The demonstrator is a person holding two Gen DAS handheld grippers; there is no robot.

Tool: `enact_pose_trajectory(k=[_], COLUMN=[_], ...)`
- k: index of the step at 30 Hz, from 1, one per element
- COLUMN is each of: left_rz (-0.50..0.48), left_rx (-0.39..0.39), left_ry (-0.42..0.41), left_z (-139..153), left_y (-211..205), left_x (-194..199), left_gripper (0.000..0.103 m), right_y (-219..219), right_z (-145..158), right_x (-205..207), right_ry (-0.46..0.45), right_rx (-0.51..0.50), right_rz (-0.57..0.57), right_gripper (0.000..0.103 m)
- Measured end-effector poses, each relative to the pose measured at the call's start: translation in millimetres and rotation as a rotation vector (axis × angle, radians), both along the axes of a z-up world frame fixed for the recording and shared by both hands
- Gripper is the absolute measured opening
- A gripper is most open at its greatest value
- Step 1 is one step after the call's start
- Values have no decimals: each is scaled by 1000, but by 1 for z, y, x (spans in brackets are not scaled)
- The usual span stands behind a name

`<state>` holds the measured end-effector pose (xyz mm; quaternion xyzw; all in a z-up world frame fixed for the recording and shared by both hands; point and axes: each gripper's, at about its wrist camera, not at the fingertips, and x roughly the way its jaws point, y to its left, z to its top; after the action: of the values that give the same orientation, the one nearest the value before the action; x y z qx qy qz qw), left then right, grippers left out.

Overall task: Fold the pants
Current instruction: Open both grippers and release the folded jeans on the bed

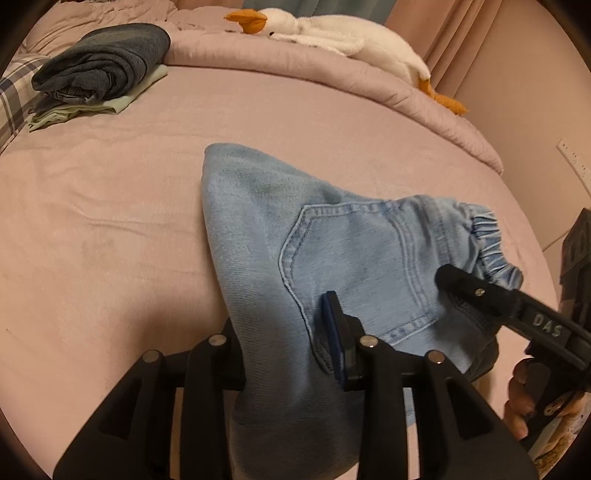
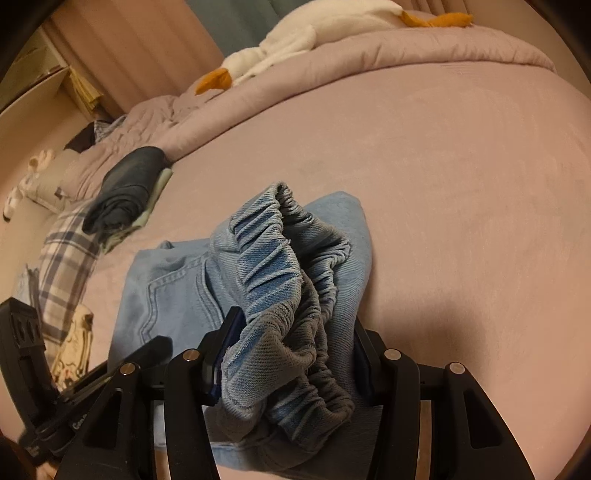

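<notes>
Right jaws: I have the right gripper (image 2: 291, 354) closed on the bunched elastic waistband (image 2: 280, 266) of the pants (image 1: 280, 236); both pads press into the gathered cloth.
Left jaws: on the left gripper (image 1: 280, 343) I see denim filling the gap and hiding one finger. Its pads stand a little apart, and I cannot tell whether they pinch the fabric or only straddle it.
Where the pants are: low over the pink bed (image 1: 110, 206), the waist end lifted by my grippers, the far folded edge resting on the sheet, back pocket (image 1: 354, 266) facing up.
Handling: light-wash denim, soft and floppy; I judge it moderately heavy for its size, so whatever hangs free will sag and drag.
Grip surface: the elastic is thick and ridged, unlikely to slip; plain denim near the pocket is flatter and could slide out of a loose pinch.
Where to hold: I would stay on the waistband and the outer seam, at corners, not mid-panel.
Surroundings: a stack of folded clothes (image 1: 99, 70) and a plush goose (image 1: 332, 33) lie well apart from the pants.
</notes>
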<state>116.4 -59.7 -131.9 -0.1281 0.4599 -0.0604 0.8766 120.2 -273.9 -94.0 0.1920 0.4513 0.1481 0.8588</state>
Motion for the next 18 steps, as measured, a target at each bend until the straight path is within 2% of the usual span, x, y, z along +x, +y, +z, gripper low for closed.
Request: enact_pose_trajectory(k=[11, 14, 16, 18], left_rz=[24, 29, 28, 26], left_rx=[-40, -36, -45, -39], left_ry=[16, -24, -72, -123], left_z=[4, 21, 37, 55], left_y=[9, 10, 11, 11], left_x=[-19, -33, -44, -57], left_gripper=[49, 65, 80, 87], right_y=[-11, -18, -26, -34], right_z=[3, 14, 25, 35], right_x=[-12, -20, -29, -38], right_ry=[15, -23, -65, -107], right_rx=[-20, -36, -9, 24], right_rz=[-29, -61, -73, -83], right_gripper=[60, 60, 61, 72])
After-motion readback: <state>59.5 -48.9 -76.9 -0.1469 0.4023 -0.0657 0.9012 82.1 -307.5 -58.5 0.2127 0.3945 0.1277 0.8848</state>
